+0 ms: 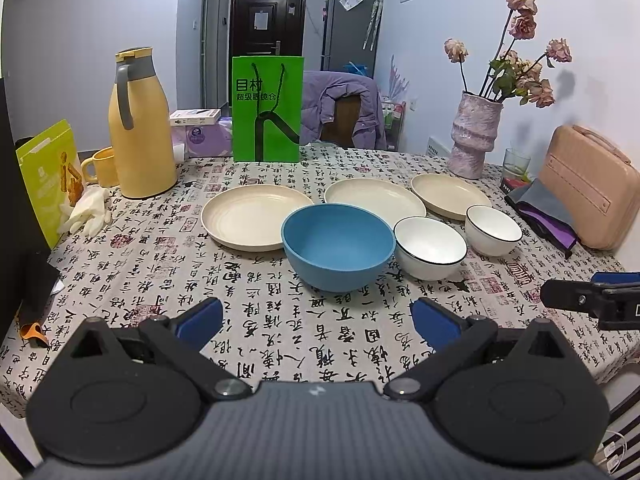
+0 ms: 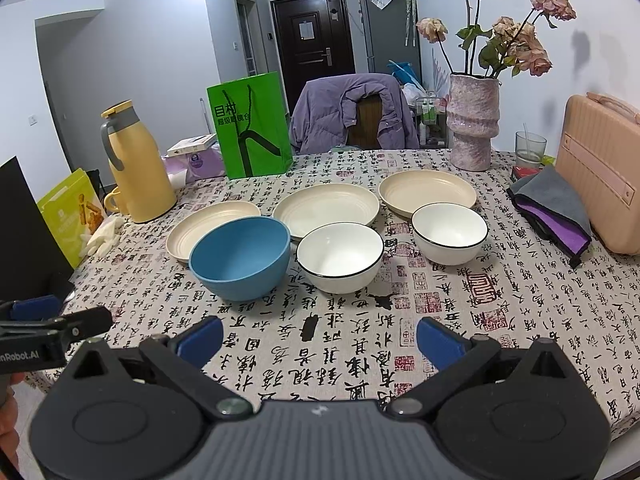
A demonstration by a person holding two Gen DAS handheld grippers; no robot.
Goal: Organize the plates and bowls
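Three cream plates lie in a row across the table: left plate (image 1: 252, 216) (image 2: 208, 228), middle plate (image 1: 374, 200) (image 2: 326, 210), right plate (image 1: 448, 194) (image 2: 427, 192). In front of them stand a blue bowl (image 1: 338, 252) (image 2: 240, 258) and two white black-rimmed bowls, one in the middle (image 1: 430, 252) (image 2: 339, 256) and one on the right (image 1: 493, 229) (image 2: 449, 232). My left gripper (image 1: 316, 322) hovers open near the table's front edge, short of the blue bowl, holding nothing. My right gripper (image 2: 320, 338) is open too, in front of the middle white bowl.
A yellow thermos (image 1: 140, 124) and mug (image 1: 100, 166) stand at the left, with a green paper bag (image 1: 267, 110) behind the plates. A pink vase of dried flowers (image 1: 476, 136), a glass (image 2: 530, 148), a folded cloth (image 2: 554, 204) and a pink case (image 2: 600, 172) occupy the right.
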